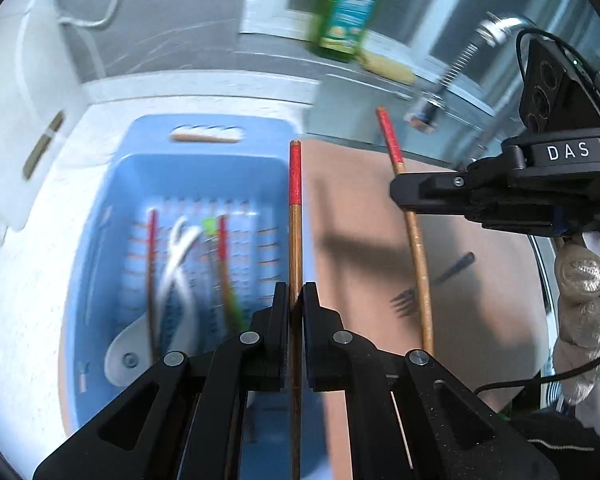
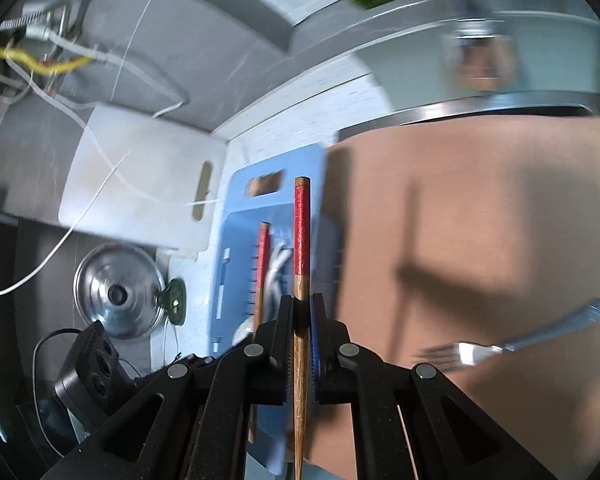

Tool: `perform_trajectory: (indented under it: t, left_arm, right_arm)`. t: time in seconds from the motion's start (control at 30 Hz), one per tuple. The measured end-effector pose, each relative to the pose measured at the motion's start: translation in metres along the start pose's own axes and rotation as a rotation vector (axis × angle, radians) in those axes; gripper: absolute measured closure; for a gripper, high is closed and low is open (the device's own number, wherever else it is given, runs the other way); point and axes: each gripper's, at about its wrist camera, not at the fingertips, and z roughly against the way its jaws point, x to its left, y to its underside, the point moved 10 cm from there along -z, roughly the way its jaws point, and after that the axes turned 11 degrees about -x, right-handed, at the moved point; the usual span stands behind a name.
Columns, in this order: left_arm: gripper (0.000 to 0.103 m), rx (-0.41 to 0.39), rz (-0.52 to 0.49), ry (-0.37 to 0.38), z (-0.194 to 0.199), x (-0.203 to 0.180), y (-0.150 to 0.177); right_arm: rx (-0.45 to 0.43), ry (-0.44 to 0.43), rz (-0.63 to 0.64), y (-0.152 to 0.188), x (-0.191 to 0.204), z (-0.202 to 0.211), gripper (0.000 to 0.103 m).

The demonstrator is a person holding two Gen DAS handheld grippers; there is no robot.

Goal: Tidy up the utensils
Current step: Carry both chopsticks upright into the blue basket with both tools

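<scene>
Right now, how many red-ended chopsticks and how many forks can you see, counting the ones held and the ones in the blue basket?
Held chopsticks: 2, one in the left tool, one in the right tool
Loose chopsticks in the blue basket: 2
Forks: 1, on the brown board
Total: 5

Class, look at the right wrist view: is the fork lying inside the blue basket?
No. The fork lies on the brown board, well to the right of the blue basket.
</scene>
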Motion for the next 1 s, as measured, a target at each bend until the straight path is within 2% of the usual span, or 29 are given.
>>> perform_trajectory:
  t: [0.2, 0.43, 0.7, 1.0]
  left_arm:
    - [0.097, 0.002, 0.054, -0.039, -0.003, 0.03, 0.006]
    - [0.097, 0.028, 0.092, -0.054, -0.015, 0.049, 0.014]
    - [0.097, 0.039, 0.11, -0.067, -0.027, 0.059, 0.016]
    - [0.097, 0.062, 0.118, -0.077, -0.036, 0.066, 0.021]
  right_arm:
    - [0.052, 0.027, 0.055, 0.012, 0.027, -0.045, 0.096]
    - [0.09, 0.087, 0.096, 0.021, 0.033, -0.085, 0.096]
    - [0.11, 0.151, 0.15, 0.028, 0.034, -0.113, 0.096]
    - [0.127, 0.201, 0.204, 0.029, 0.032, -0.126, 0.096]
